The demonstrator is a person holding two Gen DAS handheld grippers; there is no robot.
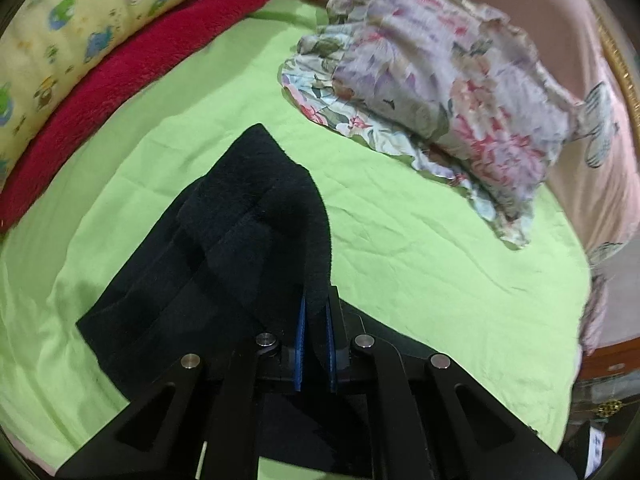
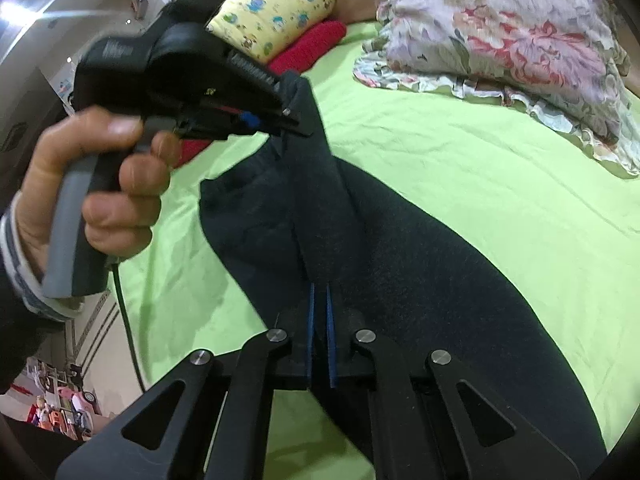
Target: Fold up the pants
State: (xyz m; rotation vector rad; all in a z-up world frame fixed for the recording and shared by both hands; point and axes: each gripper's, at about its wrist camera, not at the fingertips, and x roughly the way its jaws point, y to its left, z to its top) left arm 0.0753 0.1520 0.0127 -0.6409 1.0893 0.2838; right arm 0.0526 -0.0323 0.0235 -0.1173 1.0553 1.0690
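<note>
The dark pants (image 2: 400,264) lie on the green bed sheet (image 1: 400,240), partly lifted. The left gripper (image 1: 316,312) is pinched tight on a fold of the pants. The right gripper (image 2: 320,304) is pinched tight on another part. The cloth looks doubled over once, so the folding seems to be midway, with laying it down flat and more folds left to do

Bright, even room light. Edges bend and go dark. A lamp (image 2: 10,10) glares far left of the right gripper (image 2: 320,296).
</note>
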